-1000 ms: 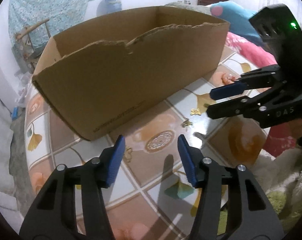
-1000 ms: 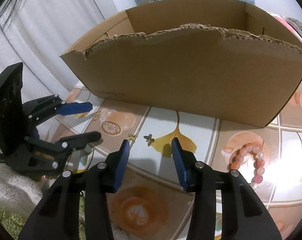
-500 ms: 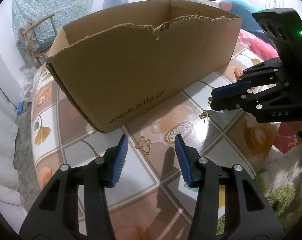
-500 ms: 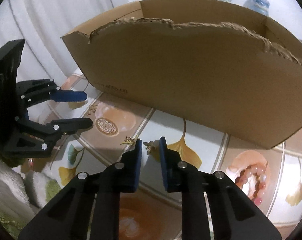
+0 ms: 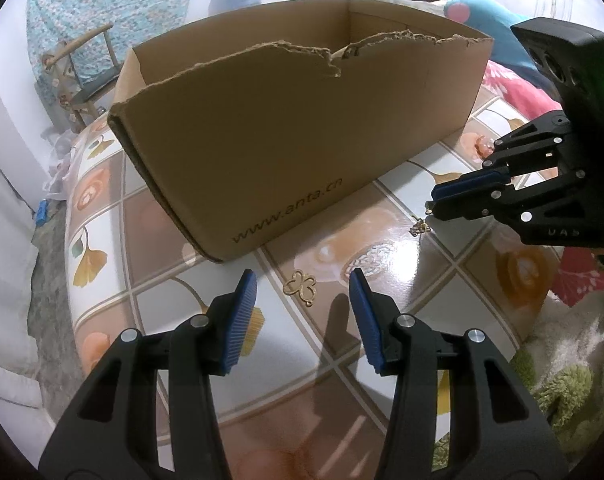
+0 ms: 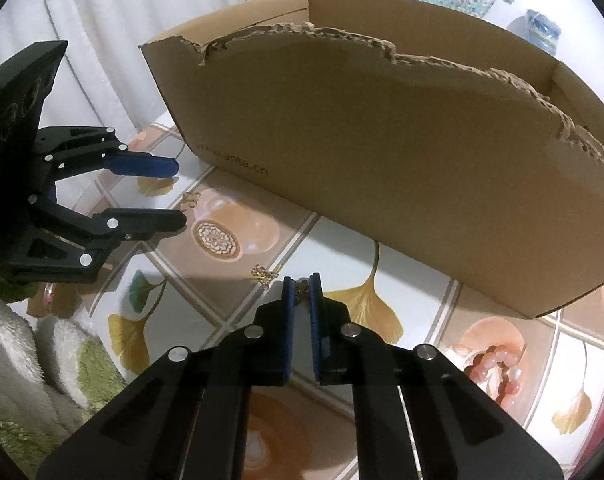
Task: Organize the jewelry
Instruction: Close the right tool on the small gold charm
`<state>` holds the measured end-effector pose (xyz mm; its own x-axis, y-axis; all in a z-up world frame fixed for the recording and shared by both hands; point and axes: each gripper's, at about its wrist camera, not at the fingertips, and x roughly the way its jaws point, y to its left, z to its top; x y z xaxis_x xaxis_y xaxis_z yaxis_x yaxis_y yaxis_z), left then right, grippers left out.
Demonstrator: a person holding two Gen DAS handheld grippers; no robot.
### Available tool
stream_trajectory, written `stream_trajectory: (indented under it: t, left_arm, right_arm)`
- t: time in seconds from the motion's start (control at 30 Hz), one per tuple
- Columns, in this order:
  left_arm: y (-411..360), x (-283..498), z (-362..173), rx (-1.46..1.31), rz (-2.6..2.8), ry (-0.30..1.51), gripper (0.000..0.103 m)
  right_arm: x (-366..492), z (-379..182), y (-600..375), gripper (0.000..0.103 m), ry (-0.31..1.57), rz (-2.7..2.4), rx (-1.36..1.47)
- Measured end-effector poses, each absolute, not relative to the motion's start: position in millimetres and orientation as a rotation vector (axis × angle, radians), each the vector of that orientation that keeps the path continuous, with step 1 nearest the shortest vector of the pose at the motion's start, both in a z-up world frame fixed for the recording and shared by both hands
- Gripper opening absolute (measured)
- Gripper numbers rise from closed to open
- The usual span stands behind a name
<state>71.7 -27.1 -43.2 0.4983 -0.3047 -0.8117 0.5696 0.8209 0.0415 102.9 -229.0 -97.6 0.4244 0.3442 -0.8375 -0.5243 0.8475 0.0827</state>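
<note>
- The left gripper (image 5: 303, 295) hangs over the table (image 5: 442, 264) with its blue pads (image 5: 243, 322) well apart and nothing between them.
- A gold butterfly charm (image 5: 300, 287) lies flat on the table just ahead of those pads, about midway across the gap, touching neither.
- Seen from the right wrist, the left gripper (image 6: 177, 194) is at 9 o'clock, its two fingers spread, with the butterfly charm (image 6: 190, 199) near their tips.
- The right gripper (image 6: 301, 286) has just been closing; its pads (image 6: 287, 312) now stand almost together, only a thin slit left.
- A small gold charm (image 6: 300, 287) sits in that slit at the very tips, and the pads look pinched on it, low to the table.
- A second small gold piece (image 6: 263, 273) lies on the table just beside the tips, toward 10 o'clock, not gripped.
- From the left wrist, the right gripper (image 5: 433, 203) comes in at 3 o'clock, fingers together; a bit of gold shows at its tip and the loose gold piece (image 5: 420, 227) lies just below.
- A torn-edged box (image 5: 293, 140) stands on the table behind both grippers, filling 12 o'clock in both views; neither gripper touches it.
- A pink bead bracelet (image 6: 496, 372) lies on the table at 4 o'clock in the right wrist view, well apart from the pads.
- What is inside the box cannot be told.
</note>
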Motion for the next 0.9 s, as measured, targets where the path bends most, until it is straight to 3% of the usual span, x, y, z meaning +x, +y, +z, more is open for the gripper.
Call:
stream_trajectory:
  t: [0.3, 0.57, 0.8, 0.9]
  left_arm:
    - [-27, 80, -46, 0.334, -0.54, 0.918, 0.046]
    - [-26, 81, -49, 0.319, -0.557, 0.94, 0.025]
    - [-21, 83, -49, 0.313, -0.576, 0.941, 0.024]
    - [-21, 84, -49, 0.315, -0.581, 0.943, 0.017]
  right_arm:
    - [95, -97, -242, 0.008, 1.004, 0.52, -0.174]
    - [94, -98, -244, 0.008, 1.005, 0.521, -0.15]
    - [93, -95, -254, 0.008, 1.004, 0.524, -0.141]
    - [91, -94, -255, 0.008, 1.003, 0.524, -0.134]
